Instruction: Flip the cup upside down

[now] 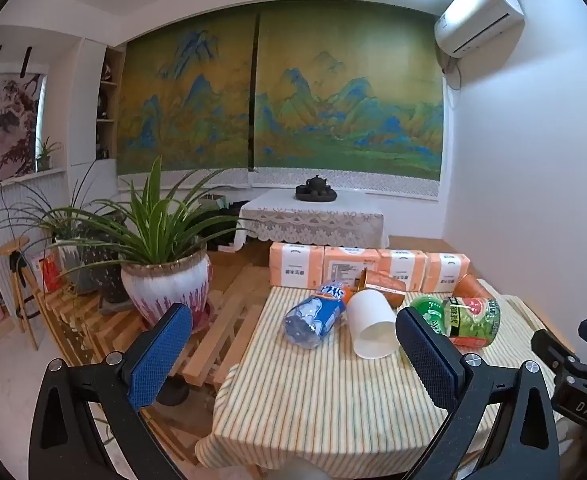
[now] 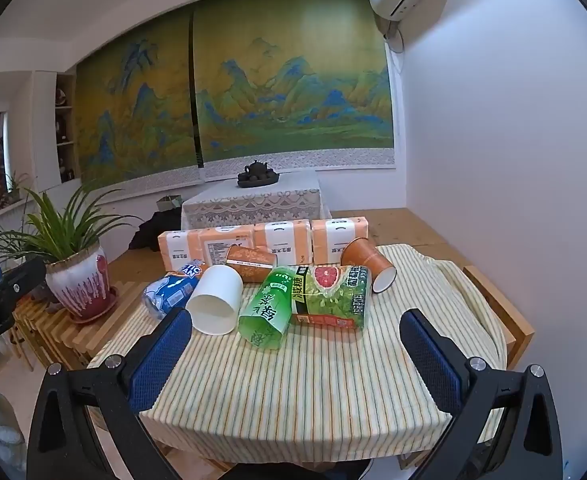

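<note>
A white paper cup (image 1: 371, 326) (image 2: 215, 300) lies on its side on the striped tablecloth (image 1: 313, 392) (image 2: 293, 376), its mouth facing me. Two orange patterned cups also lie on their sides behind it: one (image 1: 383, 285) (image 2: 250, 261) in the middle, one (image 1: 469, 286) (image 2: 367, 264) at the right. My left gripper (image 1: 293, 344) is open, its blue pads wide apart, short of the white cup. My right gripper (image 2: 295, 346) is open too, in front of the bottles, holding nothing. The right gripper's black body (image 1: 577, 376) shows at the left wrist view's right edge.
A blue-labelled bottle (image 1: 319, 314) (image 2: 171, 290) lies left of the white cup. Two green bottles (image 1: 467, 320) (image 2: 301, 304) lie to its right. Orange tissue packs (image 1: 367, 266) (image 2: 261, 242) line the table's back. A potted plant (image 1: 165, 276) (image 2: 79, 280) stands on wooden slats at the left.
</note>
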Demonstrator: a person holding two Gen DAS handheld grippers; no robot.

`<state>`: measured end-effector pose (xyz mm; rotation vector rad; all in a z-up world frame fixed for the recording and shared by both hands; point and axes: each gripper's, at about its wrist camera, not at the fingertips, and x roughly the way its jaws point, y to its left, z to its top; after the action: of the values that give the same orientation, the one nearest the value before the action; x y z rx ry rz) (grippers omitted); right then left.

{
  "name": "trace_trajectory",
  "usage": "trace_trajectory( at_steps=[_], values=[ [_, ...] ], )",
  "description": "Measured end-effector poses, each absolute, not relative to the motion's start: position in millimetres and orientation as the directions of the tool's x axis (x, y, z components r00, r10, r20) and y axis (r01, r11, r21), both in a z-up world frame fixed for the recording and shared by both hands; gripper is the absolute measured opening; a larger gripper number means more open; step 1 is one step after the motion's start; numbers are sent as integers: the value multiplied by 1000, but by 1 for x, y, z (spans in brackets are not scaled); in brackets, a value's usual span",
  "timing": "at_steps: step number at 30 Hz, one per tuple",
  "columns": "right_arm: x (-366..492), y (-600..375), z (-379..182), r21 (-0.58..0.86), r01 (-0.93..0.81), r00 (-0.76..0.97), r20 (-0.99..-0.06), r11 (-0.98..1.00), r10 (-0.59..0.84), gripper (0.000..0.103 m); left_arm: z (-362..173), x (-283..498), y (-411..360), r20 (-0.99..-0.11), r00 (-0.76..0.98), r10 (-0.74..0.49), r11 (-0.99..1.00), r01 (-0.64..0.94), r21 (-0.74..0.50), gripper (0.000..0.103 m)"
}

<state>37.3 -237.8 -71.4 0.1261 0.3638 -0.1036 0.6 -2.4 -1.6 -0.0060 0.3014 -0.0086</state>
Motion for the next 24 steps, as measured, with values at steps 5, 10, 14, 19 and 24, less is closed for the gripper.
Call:
trace_trajectory(
  at_steps=[5, 10, 14, 19, 24],
  values=[
    [41, -239, -73, 100, 124, 929, -361, 987, -80, 103, -13, 13, 8, -337, 941, -26, 999, 14, -37, 103],
    [43, -235, -73, 93, 134, 930, -355, 987, -93, 103, -13, 16, -1, -327, 944, -28, 1000, 25, -13, 103],
    [39, -236, -72, 91, 143, 933, -346, 986, -103, 103, -14, 17, -1, -326, 945, -30, 1000, 26, -16, 103],
    [43, -236, -71, 86, 148, 931, -348, 985, -110, 103, -15, 19, -1, -333, 942, -35, 999, 32, -15, 103],
    [44, -235, -72, 86, 146, 932, -347, 986, -107, 103, -18, 20, -3, -336, 941, -45, 999, 44, -10, 103]
  ],
)
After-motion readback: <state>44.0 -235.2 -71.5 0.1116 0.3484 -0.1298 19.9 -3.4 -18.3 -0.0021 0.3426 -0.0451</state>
